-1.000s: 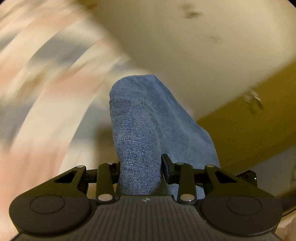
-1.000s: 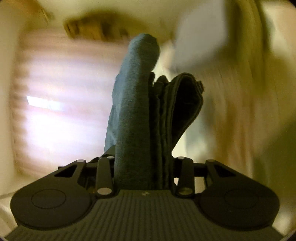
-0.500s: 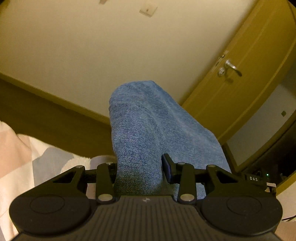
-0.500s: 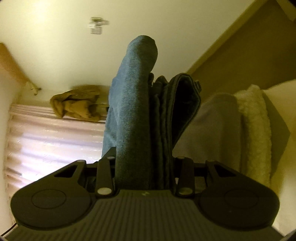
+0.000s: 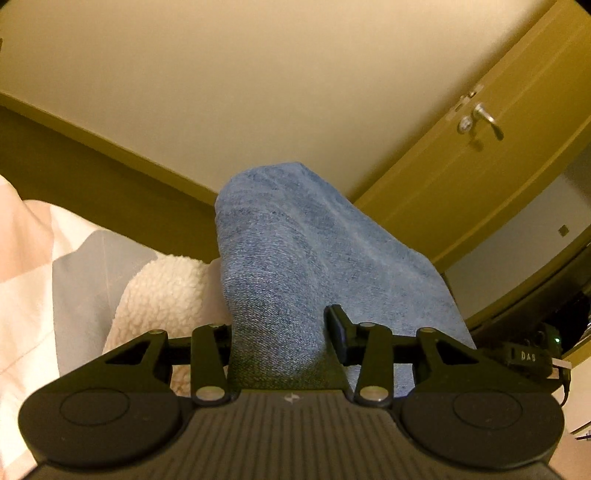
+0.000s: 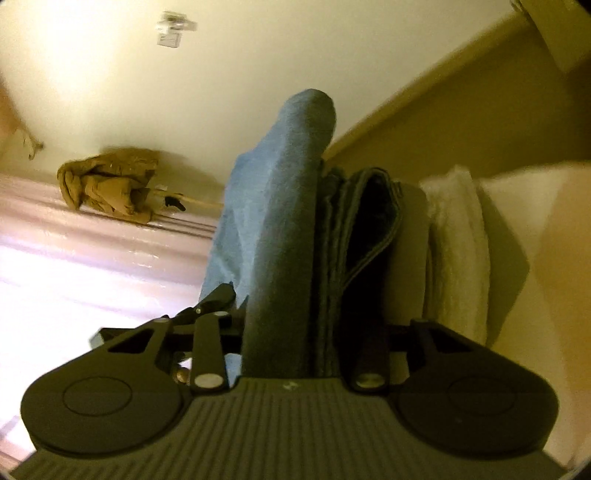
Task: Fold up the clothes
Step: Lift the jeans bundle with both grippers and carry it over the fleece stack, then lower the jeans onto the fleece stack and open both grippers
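Denim garment [image 5: 317, 266], blue, folded into a thick bundle, clamped between the fingers of the left gripper [image 5: 280, 332]; the fold rises forward out of the jaws and blocks the middle of the left wrist view. Same garment [image 6: 284, 206] in the right wrist view, standing upright between the fingers of the right gripper [image 6: 314, 325], with darker layered edges and a seam on its right side. Right jaws are closing, pads pressing on the cloth; left fingers clenched on the fold.

Surroundings, left wrist view:
- Fleece blanket [image 5: 166, 295], cream, nubbly, just beside the denim on its left and partly behind the gripper linkage.
- Bedding [image 5: 48, 280], pale pink and grey panels, at the far left edge.
- Wall [image 5: 258, 92], cream, with a dark olive band below it.
- Door [image 5: 498, 173], olive, with a metal lever handle [image 5: 487, 120], upper right.
- Small black device with a green light [image 5: 554, 339], far right, detail too small to read fully.

Surroundings, right wrist view:
- Tan jacket [image 6: 110, 184], crumpled, hanging well apart to the left of the denim, against the pale wall.
- Curtain [image 6: 92, 266], pinkish, brightly lit, lower left.
- Fleece blanket [image 6: 458, 251], folded, upright edge just right of the denim.
- Wall fitting [image 6: 173, 29], small, blurred, near the top.

The denim hides whatever lies directly ahead of both grippers.
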{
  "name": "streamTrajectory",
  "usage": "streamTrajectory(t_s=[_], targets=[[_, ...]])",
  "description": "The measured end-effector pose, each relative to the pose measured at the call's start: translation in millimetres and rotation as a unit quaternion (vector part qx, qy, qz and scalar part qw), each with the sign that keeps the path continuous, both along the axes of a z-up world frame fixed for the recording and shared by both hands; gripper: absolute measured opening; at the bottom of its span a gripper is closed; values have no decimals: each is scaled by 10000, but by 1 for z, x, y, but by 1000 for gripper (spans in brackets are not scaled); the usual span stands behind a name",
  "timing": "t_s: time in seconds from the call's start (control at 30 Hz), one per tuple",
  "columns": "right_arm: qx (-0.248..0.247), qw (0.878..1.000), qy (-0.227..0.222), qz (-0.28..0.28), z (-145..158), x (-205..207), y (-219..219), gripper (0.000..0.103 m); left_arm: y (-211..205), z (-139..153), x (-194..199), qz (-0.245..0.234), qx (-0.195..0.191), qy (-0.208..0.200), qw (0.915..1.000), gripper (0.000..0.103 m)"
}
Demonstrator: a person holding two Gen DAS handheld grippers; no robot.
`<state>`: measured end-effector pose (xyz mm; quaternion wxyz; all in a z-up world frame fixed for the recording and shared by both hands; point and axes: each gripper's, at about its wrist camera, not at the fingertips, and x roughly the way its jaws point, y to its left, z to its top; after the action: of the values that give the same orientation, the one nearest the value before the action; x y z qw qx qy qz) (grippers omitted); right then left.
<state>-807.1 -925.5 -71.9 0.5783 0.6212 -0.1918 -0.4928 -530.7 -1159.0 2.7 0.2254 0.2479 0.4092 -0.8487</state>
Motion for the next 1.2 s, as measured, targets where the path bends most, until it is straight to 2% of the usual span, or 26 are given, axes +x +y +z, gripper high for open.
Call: streamTrajectory(t_s=[0.03, 0.13, 0.23, 0.27, 0.33, 0.4, 0.5, 0.57, 0.63, 0.7, 0.77, 0.8, 0.83, 0.93, 0.97, 1.03, 1.07, 1.1, 1.13, 1.17, 1.2], targets=[[-5, 10000, -53, -5, 2, 3, 3, 33, 1, 3, 3, 12, 12, 30, 10000, 39], [-8, 9997, 255, -25, 1, 7, 4, 32, 11, 10, 7, -69, -122, 19, 9999, 41], [223, 9991, 341, -81, -19, 2, 4, 36, 12, -9, 1, -34, -77, -264, 9996, 48], [227, 9986, 481, -50, -15, 2, 3, 42, 12, -15, -1, 0, -108, -352, 9993, 55], [234, 9968, 760, 13, -7, 3, 2, 47, 12, -15, 1, 66, -202, -340, 9992, 58], [296, 9939, 1061, 65, -1, 3, 0, 59, 10, -9, 7, 105, -255, -326, 9991, 58], [332, 9890, 1431, 144, 5, 1, 6, 60, 11, 10, 24, 242, -533, -557, 9967, 59], [335, 9800, 1956, 167, 21, 5, 10, 62, 15, 30, 39, 447, -687, -644, 9945, 57], [163, 9621, 2719, 140, 44, 13, 13, 62, 26, 54, 47, 556, -940, -693, 9916, 48], [-184, 9250, 3793, 104, 70, 29, 22, 62, 45, 75, 41, 437, -1347, -782, 9868, 38], [-739, 8845, 4601, 223, 90, 47, 32, 62, 64, 87, 28, 168, -1696, -763, 9824, 37], [-1085, 8655, 4876, 358, 97, 57, 37, 61, 73, 85, 21, 8, -1866, -798, 9792, 36], [-1402, 8530, 4993, 595, 94, 66, 41, 61, 82, 81, 14, -153, -2052, -869, 9747, 35], [-1845, 8197, 5245, 1374, 65, 89, 50, 53, 102, 48, 3, -367, -2456, -1173, 9615, 31], [-1783, 8079, 5402, 1536, 50, 93, 52, 52, 108, 33, 2, -390, -2544, -1272, 9579, 31], [-1895, 7993, 5497, 1514, 33, 91, 59, 52, 114, 8, 5, -353, -2722, -1322, 9525, 30], [-1951, 7950, 5545, 1502, 25, 90, 62, 52, 114, 0, 9, -296, -2741, -1254, 9530, 25], [-2006, 7905, 5591, 1490, 16, 89, 65, 52, 111, -6, 14, -215, -2686, -1116, 9565, 18], [-2049, 7870, 5629, 1477, 10, 88, 68, 52, 108, -11, 18, -135, -2631, -978, 9597, 15], [-2048, 7867, 5638, 1457, 10, 89, 67, 52, 105, -15, 23, -62, -2570, -848, 9627, 10], [-2038, 7864, 5648, 1448, 11, 89, 66, 52, 100, -18, 26, -25, -2489, -740, 9657, 10]])
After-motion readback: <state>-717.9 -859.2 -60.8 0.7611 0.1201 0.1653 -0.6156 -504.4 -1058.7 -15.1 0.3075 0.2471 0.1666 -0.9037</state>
